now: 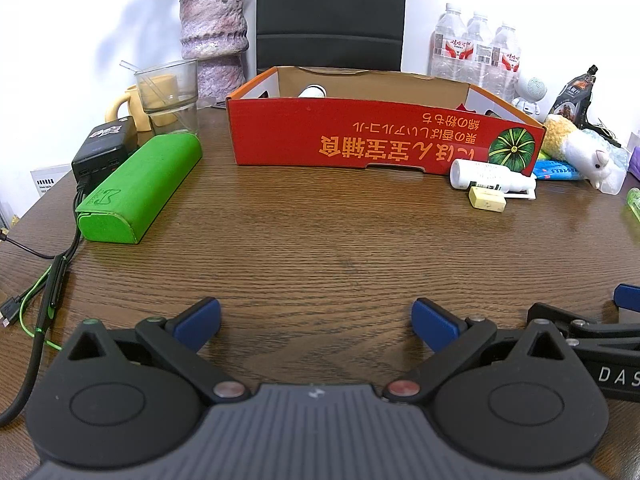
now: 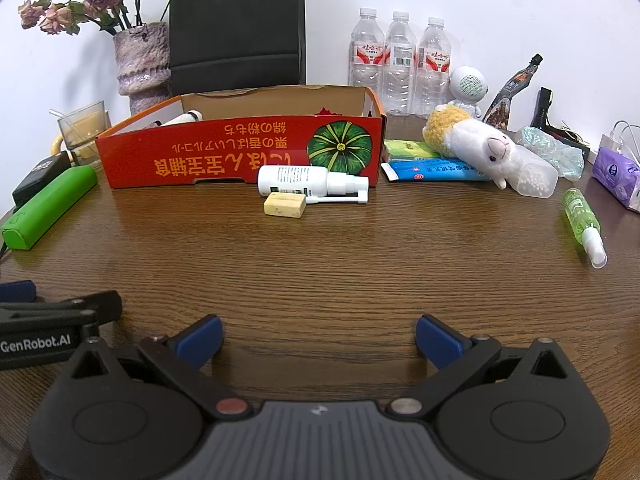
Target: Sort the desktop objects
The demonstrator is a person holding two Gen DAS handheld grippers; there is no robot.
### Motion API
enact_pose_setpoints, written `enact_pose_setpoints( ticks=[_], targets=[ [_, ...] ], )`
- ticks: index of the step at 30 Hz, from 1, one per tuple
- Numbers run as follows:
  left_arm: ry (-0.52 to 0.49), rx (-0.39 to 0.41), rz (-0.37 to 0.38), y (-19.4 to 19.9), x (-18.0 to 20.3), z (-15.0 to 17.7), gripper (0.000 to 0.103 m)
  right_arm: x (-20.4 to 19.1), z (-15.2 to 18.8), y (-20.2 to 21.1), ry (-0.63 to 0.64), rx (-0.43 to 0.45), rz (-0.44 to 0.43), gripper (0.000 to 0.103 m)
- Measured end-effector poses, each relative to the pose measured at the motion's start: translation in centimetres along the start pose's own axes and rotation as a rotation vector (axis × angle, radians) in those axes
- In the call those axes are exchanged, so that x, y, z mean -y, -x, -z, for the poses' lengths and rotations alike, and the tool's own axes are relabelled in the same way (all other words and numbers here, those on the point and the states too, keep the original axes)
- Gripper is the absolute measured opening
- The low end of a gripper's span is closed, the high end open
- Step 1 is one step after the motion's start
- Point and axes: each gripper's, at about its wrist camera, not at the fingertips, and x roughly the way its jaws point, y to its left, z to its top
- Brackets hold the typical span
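Note:
A red cardboard box (image 1: pixel 360 140) (image 2: pixel 224 152) stands open at the back of the wooden table, with a white item (image 1: pixel 313 91) inside. In front of its right end lie a white spray bottle (image 2: pixel 308 182) (image 1: pixel 486 174) and a yellowish eraser (image 2: pixel 285 205) (image 1: pixel 487 199). A green case (image 1: pixel 140 188) (image 2: pixel 48 206) lies on the left, a green spray bottle (image 2: pixel 582 222) on the right. My left gripper (image 1: pixel 316 322) and my right gripper (image 2: pixel 319 338) rest low near the front edge, side by side, both open with nothing between the blue pads.
At the back stand a vase (image 1: pixel 214 32), a glass (image 1: pixel 170 92), a yellow mug (image 1: pixel 134 108), a black charger (image 1: pixel 105 152) with cables, water bottles (image 2: pixel 400 64), a plush alpaca (image 2: pixel 476 140), tissue packs (image 2: pixel 430 170) and a purple pack (image 2: pixel 616 178). Bare wood lies between grippers and box.

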Motion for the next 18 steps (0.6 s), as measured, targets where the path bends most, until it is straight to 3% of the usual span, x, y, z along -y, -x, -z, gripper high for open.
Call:
enact_pose_setpoints(
  ticks=[18],
  targets=[
    [0.006,0.000,-0.007,-0.10,0.08,-0.08,0.103,-0.01,0.00,-0.01,0.000,0.000,0.000,0.103]
  ],
)
